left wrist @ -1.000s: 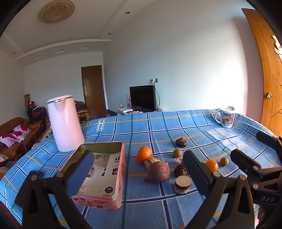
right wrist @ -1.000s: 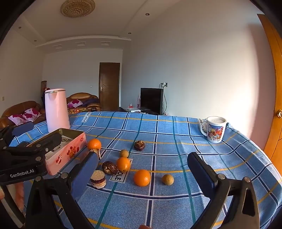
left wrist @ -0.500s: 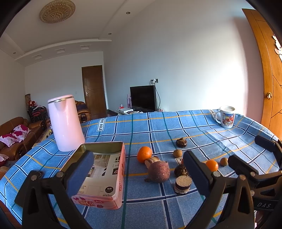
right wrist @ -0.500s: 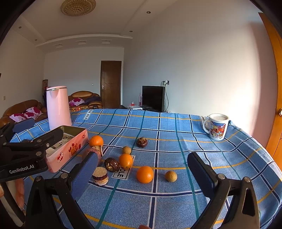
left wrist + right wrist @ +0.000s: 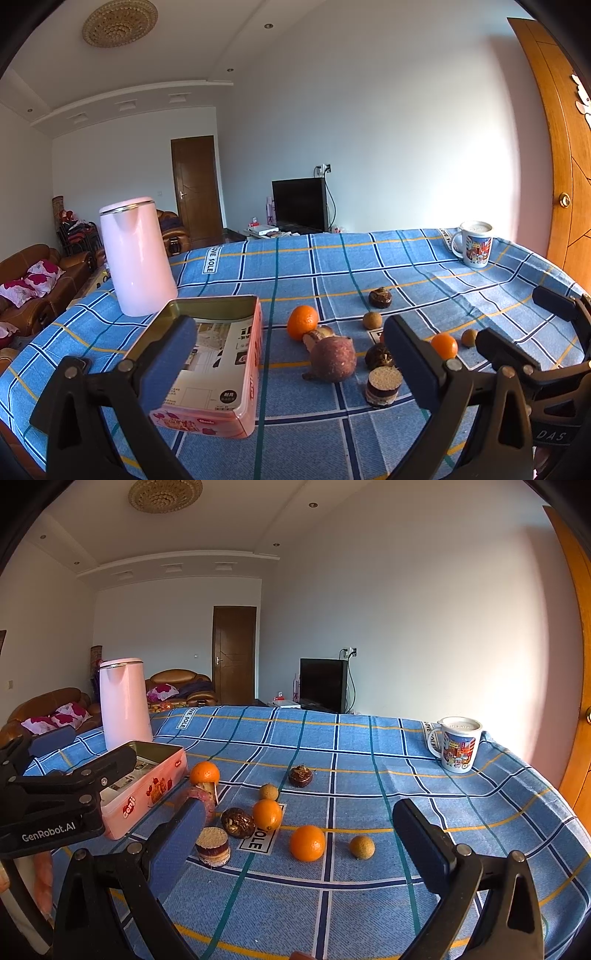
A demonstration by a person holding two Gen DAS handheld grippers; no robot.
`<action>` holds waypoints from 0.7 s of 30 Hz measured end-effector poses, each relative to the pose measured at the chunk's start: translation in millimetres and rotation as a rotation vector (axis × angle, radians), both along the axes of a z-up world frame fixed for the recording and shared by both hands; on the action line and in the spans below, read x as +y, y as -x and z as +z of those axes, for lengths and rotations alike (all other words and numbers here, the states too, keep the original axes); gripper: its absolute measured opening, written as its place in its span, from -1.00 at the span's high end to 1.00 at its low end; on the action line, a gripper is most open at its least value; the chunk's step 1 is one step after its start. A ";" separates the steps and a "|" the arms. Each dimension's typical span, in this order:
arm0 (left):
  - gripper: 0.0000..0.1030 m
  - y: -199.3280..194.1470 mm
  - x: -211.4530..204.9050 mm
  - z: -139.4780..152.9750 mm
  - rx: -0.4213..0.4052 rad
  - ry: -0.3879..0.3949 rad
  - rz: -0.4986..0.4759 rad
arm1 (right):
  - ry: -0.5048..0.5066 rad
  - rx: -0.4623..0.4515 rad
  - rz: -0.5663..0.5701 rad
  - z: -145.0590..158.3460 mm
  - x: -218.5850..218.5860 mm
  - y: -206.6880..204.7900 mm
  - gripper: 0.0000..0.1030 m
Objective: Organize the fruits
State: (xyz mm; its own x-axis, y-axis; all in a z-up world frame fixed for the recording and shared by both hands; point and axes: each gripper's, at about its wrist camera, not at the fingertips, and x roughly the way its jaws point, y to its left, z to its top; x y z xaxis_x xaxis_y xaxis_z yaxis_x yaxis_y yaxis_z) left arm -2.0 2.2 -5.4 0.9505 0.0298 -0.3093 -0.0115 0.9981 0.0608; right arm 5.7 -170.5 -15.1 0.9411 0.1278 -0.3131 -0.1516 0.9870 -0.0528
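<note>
Two hand-held claws hover low over a counter [image 5: 369, 746] draped in a blue checked cloth, both pointing forward across it; the left claw [image 5: 288, 354] is spread wide and holds nothing, its left pad in front of an open pink tin [image 5: 207, 365], its right pad beside a small round jar [image 5: 382, 382]; the right claw [image 5: 299, 838] is likewise wide and empty, its fingers framing a loose orange [image 5: 307, 843] and a small tan fruit [image 5: 362, 846].

From the left: a tall pink kettle [image 5: 123, 703] stands upright at the far left; just in front of it lies the pink tin, lid off, with printed paper showing inside and no fruit visible in it; right of the tin the fruits lie scattered on the cloth: an orange [image 5: 205, 773] touching a large brown-purple fruit [image 5: 332, 358], a dark wrinkled fruit [image 5: 238, 822] touching another orange [image 5: 267, 814], a second tan fruit [image 5: 268, 792], a second dark fruit [image 5: 300, 775] farther back; a patterned mug [image 5: 458, 744] stands well apart at the far right; whether it holds anything is unclear.
</note>
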 end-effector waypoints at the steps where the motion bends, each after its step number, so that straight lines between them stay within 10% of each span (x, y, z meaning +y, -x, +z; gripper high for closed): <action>1: -1.00 0.3 -0.2 0.0 0.000 0.000 0.001 | 0.000 0.001 0.000 -0.4 0.2 0.0 -0.98; 21: -1.00 0.3 0.2 -1.0 0.002 0.001 0.001 | 0.011 0.016 0.014 -3.6 4.1 -0.6 -0.98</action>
State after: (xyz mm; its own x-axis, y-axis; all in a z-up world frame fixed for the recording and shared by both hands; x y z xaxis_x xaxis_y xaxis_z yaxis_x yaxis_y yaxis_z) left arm -2.3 2.3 -6.4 0.9499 0.0301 -0.3112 -0.0122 0.9982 0.0595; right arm 6.4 -166.4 -18.7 0.9341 0.1375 -0.3293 -0.1664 0.9842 -0.0611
